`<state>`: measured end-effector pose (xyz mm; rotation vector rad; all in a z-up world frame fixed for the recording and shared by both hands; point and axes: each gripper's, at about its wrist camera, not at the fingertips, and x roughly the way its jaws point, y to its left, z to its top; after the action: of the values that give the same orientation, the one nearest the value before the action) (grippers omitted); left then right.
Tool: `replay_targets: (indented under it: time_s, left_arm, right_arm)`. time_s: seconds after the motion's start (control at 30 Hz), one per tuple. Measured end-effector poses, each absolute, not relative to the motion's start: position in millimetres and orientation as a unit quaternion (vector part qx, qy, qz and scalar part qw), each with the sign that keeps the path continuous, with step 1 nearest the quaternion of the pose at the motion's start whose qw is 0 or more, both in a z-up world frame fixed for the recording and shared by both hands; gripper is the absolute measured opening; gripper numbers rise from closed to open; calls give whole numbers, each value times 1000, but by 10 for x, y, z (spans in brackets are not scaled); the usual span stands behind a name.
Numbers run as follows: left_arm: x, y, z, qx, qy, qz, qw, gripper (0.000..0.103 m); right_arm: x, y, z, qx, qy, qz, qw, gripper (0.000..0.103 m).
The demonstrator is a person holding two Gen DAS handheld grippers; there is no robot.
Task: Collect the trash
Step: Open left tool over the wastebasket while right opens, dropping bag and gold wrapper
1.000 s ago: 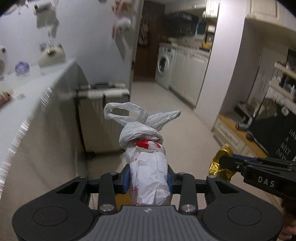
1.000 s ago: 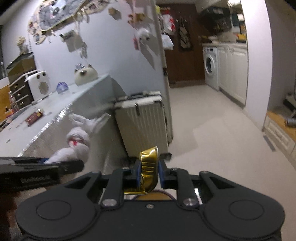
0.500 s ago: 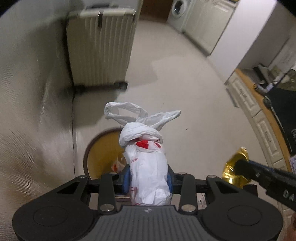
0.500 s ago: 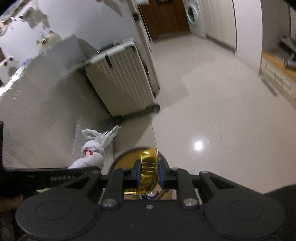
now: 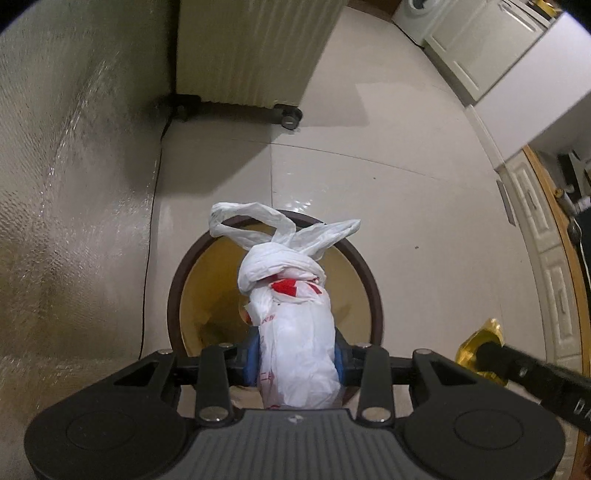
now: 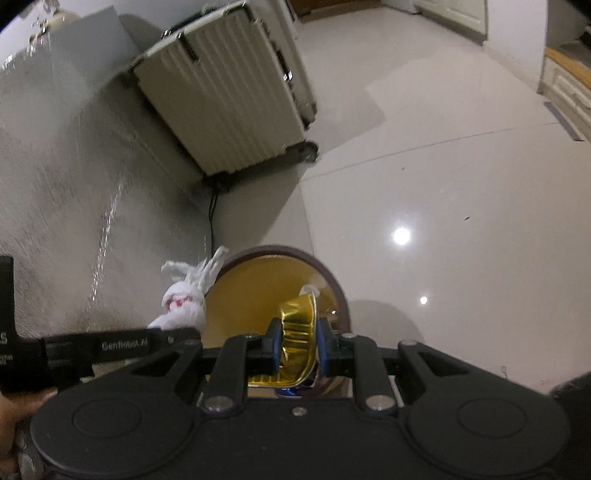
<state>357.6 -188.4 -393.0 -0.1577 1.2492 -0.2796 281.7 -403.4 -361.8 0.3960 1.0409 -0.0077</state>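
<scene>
Lower now, knotted white bag over bin

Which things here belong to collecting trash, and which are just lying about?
Job:
- knotted white bag, in left gripper
- gold foil wrapper, in right gripper
- round bin below

Lying about:
- ribbed suitcase
- black cable
- washing machine

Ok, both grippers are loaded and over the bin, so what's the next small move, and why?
Probably open the left gripper first. Its tied white bag hangs over the mouth of the round bin, so it should fall inside. The right gripper, clamped on the gold foil wrapper, also looks to be above the bin and could release right after.
</scene>
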Motion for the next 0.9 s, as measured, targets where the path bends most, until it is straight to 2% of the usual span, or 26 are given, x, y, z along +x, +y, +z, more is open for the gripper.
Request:
replay_targets:
  time_s: [0.13,0.23,0.5,0.53,0.6,0.63,0.9]
  left_arm:
    - [3690,-1833,-4110,-69,592,-116,795,47]
    - [3701,-1776,-4222,-66,602,-103,790,59]
    - [3601,-1599,-4292,-40,610,-72,788,59]
    - [3592,-1582,-4287,-39,611,-69,788,59]
    - [3562,-1560,-4257,-35,611,-65,788,59]
    - [3533,-1549,-4239,-32,612,-65,787,59]
    - [3451,-1531,-4207,-24,621,-66,781,62]
  right_arm:
    - [2950,-3905,-3788,185,509,6,841,20]
    - [3017,-3836,-3871,182,517,11,836,20]
    - [3166,-3698,-4058,185,530,22,828,20]
    - [3176,-3681,-4092,187,533,24,825,21]
    - [3185,-3671,-4163,186,540,14,821,34]
    - [3182,-3662,-4197,182,545,9,818,46]
    - [3008,-3689,-4262,168,570,17,804,46]
